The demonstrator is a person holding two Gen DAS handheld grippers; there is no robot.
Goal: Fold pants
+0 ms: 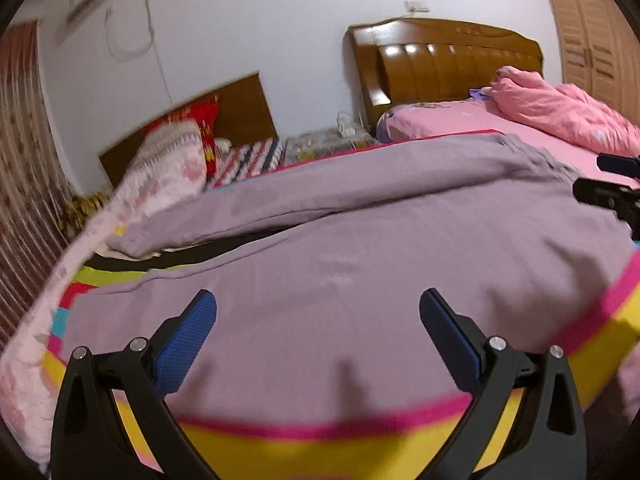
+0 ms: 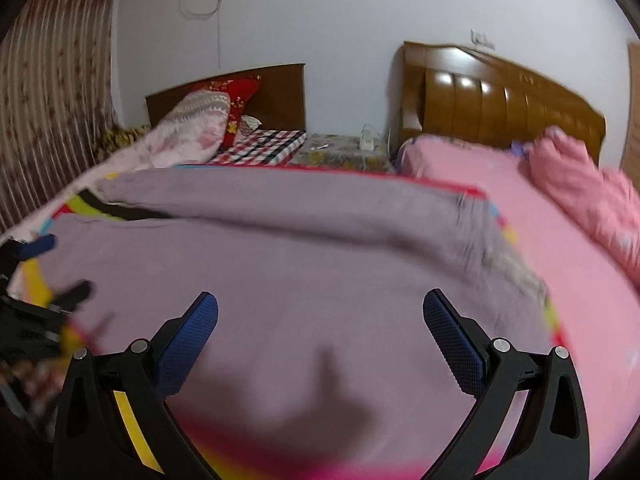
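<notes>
Mauve pants (image 1: 360, 248) lie spread flat on a bright striped bedspread (image 1: 320, 452), legs running to the left, one leg beyond the other with a dark gap between. My left gripper (image 1: 318, 312) is open and empty, hovering over the near leg close to the front edge. My right gripper (image 2: 320, 314) is open and empty over the pants (image 2: 280, 248) toward their waist end. The right gripper also shows at the right edge of the left wrist view (image 1: 612, 184). The left gripper shows at the left edge of the right wrist view (image 2: 52, 268).
A pink sheet (image 2: 560, 260) and a crumpled pink quilt (image 1: 560, 108) lie to the right. A wooden headboard (image 1: 448, 60) stands behind. A floral pink quilt (image 1: 168, 168), a red pillow (image 1: 204, 120) and a nightstand (image 2: 344, 152) sit at the back. Curtains (image 2: 52, 100) hang at left.
</notes>
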